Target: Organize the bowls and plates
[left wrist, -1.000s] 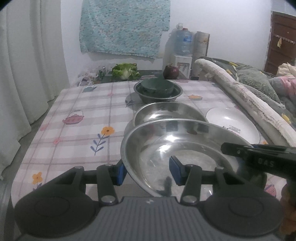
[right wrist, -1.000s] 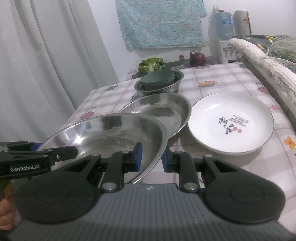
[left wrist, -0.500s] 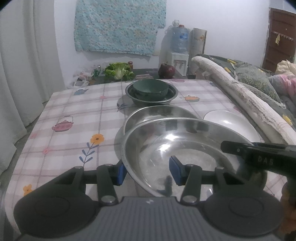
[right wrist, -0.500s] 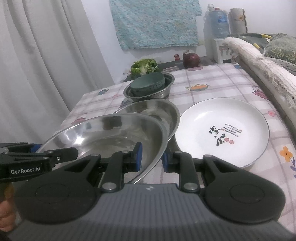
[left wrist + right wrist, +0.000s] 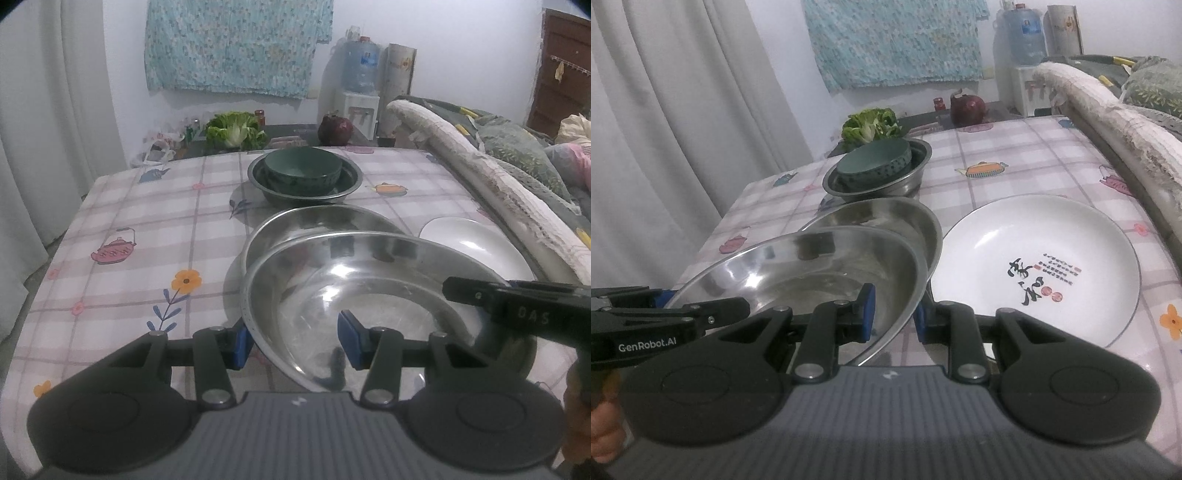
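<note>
Desk [image 5: 122, 229] first: we see its checked cloth bearing a second steel plate [image 5: 886, 218], a white plate [image 5: 1034, 266] and a green bowl [image 5: 303, 168] nested in a steel bowl [image 5: 347, 184]. We hold a steel plate [image 5: 369, 295] between our left hand-held gripper [image 5: 295, 338] and right hand-held gripper [image 5: 892, 308], each pinching its rim.

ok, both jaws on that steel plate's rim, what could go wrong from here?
1. The shiny steel plate is pinched only at its thin rim by the left gripper and right gripper; it could slip or tilt.
2. It overlaps the second steel plate, so lowering may clang or jam.
3. The white printed plate sits close by; a swing could knock it.
</note>
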Demonstrator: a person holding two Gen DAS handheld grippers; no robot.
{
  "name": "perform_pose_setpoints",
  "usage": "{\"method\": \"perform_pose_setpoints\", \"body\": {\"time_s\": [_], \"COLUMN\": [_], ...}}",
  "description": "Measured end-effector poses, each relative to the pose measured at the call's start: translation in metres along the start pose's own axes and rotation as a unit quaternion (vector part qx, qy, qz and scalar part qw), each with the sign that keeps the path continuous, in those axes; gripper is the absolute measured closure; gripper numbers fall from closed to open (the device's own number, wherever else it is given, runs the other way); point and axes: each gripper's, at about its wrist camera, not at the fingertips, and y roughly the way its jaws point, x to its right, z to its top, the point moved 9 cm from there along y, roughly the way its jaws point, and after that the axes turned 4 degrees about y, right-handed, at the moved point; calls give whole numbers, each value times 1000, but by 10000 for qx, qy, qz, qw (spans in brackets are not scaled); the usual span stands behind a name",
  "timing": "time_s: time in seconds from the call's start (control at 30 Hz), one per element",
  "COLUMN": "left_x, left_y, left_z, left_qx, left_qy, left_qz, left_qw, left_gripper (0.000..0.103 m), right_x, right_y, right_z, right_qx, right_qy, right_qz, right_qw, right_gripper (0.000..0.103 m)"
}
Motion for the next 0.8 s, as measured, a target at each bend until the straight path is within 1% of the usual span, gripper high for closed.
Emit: {"method": "perform_pose_setpoints", "body": {"time_s": [0.33,0.63,0.8], "left_x": [-3,-3,-3], "left_y": [22,44,56], "left_z": [5,7,6], "left_qx": [-160,-318,-438], "left_qy": [-5,-36,-64], "left_qz": [-90,-145,-191], "left_qw": [9998,9994,9988], "left_gripper": [54,54,54], "right_x": [5,14,18], "right_y": [19,39,46], "right_z": [7,10,16], "right_qx": [-95,-291,-259], "right_qy": [30,105,52], "right_qz": [-104,-214,-256], "right_qw": [9999,9993,9993], "right_gripper": [81,80,80]}}
